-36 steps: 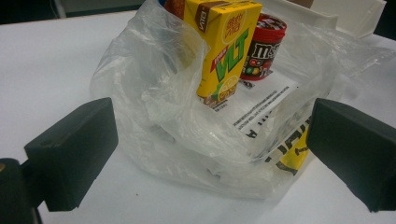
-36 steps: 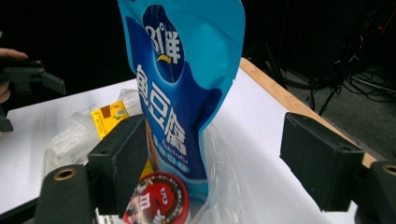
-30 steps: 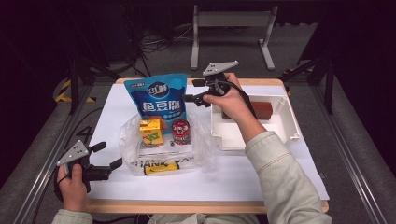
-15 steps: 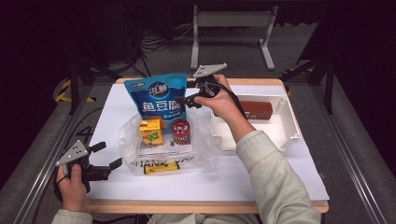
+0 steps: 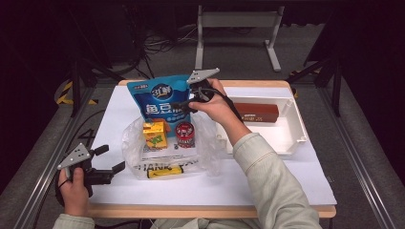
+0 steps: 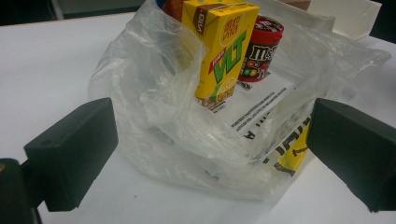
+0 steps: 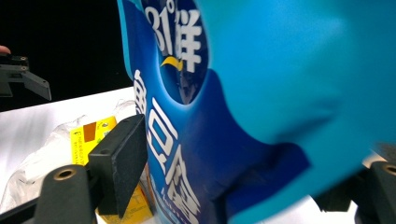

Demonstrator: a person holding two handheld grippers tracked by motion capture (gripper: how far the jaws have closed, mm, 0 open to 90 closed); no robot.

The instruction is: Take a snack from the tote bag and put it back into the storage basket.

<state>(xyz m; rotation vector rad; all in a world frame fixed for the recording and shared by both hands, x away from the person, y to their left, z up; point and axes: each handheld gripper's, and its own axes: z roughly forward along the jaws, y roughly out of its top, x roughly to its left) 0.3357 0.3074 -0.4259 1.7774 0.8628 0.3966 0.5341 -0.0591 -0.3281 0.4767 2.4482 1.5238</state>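
A tall blue snack pouch (image 5: 160, 102) stands upright at the back of a clear plastic bag (image 5: 203, 148). My right gripper (image 5: 185, 102) has reached its right edge. In the right gripper view the pouch (image 7: 224, 140) lies between the wide-spread jaws of that gripper (image 7: 247, 177), and the pouch covers the right jaw. Inside the plastic bag (image 6: 187, 154) stand a yellow drink carton (image 5: 155, 134) (image 6: 222, 51) and a red candy tub (image 5: 185, 134) (image 6: 259, 49). My left gripper (image 5: 112, 158) rests open near the table's front left, its jaws (image 6: 205, 158) facing the plastic bag without touching it.
A white tray (image 5: 291, 138) sits at the right of the table with a long brown box (image 5: 255, 112) in it. The person's right forearm crosses the tray's left side. White sheet covers the tabletop; metal rails run along both sides.
The right gripper has moved left and slightly down, from above the tray's edge to the blue pouch. The left gripper has stayed where it was.
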